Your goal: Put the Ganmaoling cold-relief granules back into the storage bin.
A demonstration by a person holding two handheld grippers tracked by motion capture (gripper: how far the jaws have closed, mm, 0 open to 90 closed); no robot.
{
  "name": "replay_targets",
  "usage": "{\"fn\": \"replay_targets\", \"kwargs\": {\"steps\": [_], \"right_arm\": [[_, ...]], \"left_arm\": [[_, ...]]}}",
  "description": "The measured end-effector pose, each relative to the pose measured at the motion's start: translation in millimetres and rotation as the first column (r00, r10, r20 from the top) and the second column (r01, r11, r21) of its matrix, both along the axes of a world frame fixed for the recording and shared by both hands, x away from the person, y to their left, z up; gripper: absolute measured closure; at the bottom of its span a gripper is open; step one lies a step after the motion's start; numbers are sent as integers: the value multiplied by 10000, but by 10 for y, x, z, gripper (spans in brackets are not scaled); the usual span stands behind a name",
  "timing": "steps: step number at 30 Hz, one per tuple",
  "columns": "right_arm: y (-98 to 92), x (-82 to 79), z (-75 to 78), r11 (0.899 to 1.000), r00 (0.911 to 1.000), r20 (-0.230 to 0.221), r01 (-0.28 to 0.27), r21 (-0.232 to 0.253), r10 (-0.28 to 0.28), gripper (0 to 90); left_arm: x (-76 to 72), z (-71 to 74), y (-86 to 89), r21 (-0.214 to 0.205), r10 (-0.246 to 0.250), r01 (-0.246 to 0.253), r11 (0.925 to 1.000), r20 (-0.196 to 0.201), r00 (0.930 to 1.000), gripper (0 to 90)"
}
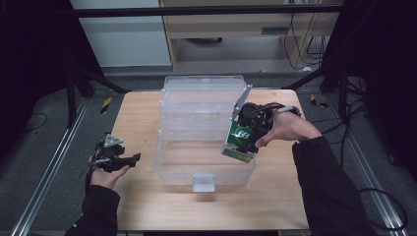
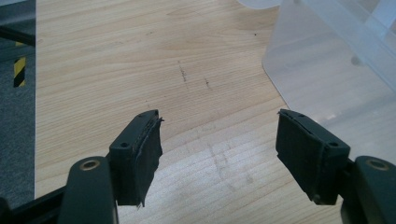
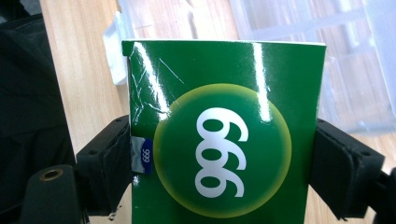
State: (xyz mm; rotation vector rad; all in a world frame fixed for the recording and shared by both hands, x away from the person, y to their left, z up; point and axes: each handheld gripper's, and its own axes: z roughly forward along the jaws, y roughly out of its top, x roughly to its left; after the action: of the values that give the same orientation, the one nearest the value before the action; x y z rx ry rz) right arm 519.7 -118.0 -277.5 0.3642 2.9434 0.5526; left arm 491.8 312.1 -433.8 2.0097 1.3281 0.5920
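A green box [image 1: 239,142] printed with a white "999" in a yellow-green circle hangs tilted over the right side of a clear plastic bin [image 1: 169,167]. My right gripper [image 1: 251,130] is shut on it; in the right gripper view the box [image 3: 224,130] sits squeezed between both jaws, with my right gripper [image 3: 219,161] gripping its sides. At the table's left, my left gripper [image 1: 129,160] rests in a hand near the bin's left wall, apart from it. It stands open with nothing between the jaws, above bare wood [image 2: 217,140].
The bin's open lid [image 1: 204,83] lies flat behind it, and a white latch [image 1: 203,182] sticks out at its front. The wooden table [image 1: 142,206] has bare room in front and at the left. Its left edge [image 2: 35,93] drops to grey floor.
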Motion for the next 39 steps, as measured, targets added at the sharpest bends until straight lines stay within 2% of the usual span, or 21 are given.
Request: {"fn": "replay_targets", "kwargs": {"steps": [7,12,17,23,28,30,33,39], "right_arm": [[46,18,-64,9978,9978,93,-650,-97,651,173],[50,21,-118,9961,9962,103,-867,-160,869,172],[79,25,-194,9915,9929,222,-1150,-608,1165,172],[151,21,-272,9867,9899,211,-1377,-869,1400,172],[175,33,-326,9850,9907,132,-1331,-1101,1354,173],[166,46,-373,9898,9934,-66,-1145,-852,1143,173],[170,49,-429,9851,9917,28,-1271,-1159,1283,173],[170,80,-475,9825,9911,86,-1306,-1326,1329,172]], "left_arm": [[4,-10,-5,57,-50,50,10000,-55,10000,305],[3,-12,-4,26,1,-1,10000,-35,10000,305],[3,-12,-12,70,-59,59,10000,-41,10000,305],[1,-13,-7,62,-43,43,10000,-41,10000,305],[2,-15,-11,75,-59,59,10000,-43,10000,305],[3,-19,-15,78,-67,67,9999,-26,10000,305],[4,-24,-17,64,-47,47,10000,-55,10000,305],[5,-26,-15,98,-64,65,9999,-54,10000,305]]}}
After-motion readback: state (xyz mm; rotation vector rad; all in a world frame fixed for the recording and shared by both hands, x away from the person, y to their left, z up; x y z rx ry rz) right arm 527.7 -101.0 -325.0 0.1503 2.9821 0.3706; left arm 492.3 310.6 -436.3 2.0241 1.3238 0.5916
